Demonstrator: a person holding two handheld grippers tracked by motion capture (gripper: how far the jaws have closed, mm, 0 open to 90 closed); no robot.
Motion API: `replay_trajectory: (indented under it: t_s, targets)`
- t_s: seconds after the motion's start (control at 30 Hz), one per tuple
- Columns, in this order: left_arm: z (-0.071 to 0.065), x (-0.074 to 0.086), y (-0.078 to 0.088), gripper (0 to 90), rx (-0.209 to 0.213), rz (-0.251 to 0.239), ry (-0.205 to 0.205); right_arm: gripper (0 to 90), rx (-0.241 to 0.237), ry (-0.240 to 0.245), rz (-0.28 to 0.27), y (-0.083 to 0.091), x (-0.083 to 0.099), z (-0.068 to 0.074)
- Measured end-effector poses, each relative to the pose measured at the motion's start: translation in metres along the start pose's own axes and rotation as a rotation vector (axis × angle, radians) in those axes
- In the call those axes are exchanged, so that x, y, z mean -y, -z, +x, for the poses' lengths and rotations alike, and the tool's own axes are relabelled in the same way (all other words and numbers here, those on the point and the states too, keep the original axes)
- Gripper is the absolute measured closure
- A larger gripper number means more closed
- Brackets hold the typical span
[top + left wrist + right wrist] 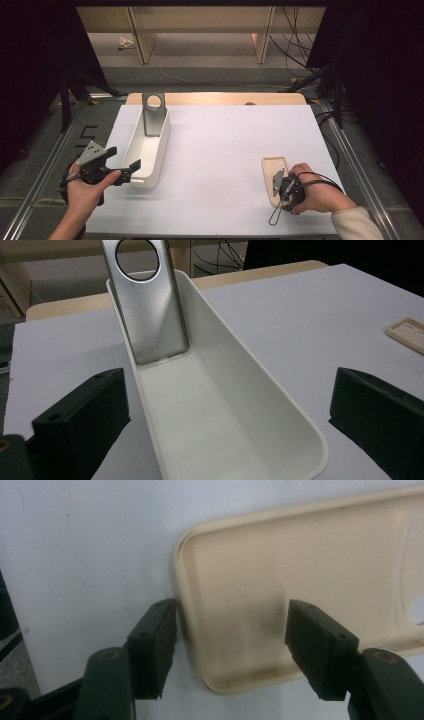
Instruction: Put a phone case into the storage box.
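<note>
At the table's near right edge, the right gripper (230, 645) is set over the near end of a flat beige rubbery phone case (300, 580), jaws parted astride its corner, one pad outside the rim, nothing clamped. Farther left, the left gripper (122, 165) is held released astride the near end of a long white plastic bin (145, 150), against whose far end a grey metal plate with a round hole (153, 112) is leaned.

White sheet (220, 150) covers the wooden table (215, 98).

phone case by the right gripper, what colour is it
Pale cream-beige phone case, clearest in the right gripper view.
</note>
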State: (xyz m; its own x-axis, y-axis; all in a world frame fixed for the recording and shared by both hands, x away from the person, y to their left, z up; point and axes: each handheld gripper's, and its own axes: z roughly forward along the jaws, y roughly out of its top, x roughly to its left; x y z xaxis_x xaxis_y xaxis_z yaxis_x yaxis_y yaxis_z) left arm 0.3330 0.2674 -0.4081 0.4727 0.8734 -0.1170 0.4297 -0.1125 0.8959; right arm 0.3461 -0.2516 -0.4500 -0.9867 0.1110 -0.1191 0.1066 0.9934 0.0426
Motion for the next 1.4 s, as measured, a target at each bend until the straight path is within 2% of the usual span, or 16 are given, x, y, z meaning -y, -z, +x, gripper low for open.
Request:
replay_trajectory:
  t_s: [0.47, 0.87, 1.4]
  targets:
    - [0.0001, 0.0006, -0.0007, 2.0, 0.001, 0.001, -0.002, 48.4, -0.005, 0.017, 0.012, 0.0003, -0.0022, 0.0008]
    - [0.0001, 0.0008, -0.0008, 2.1, 0.002, 0.002, -0.003, 63.2, -0.036, 0.034, 0.023, 0.0007, -0.0046, 0.0041]
    - [0.0002, 0.0010, -0.0010, 2.4, 0.004, 0.001, -0.004, 83.1, -0.056, 0.087, 0.033, 0.0020, -0.0098, 0.0092]
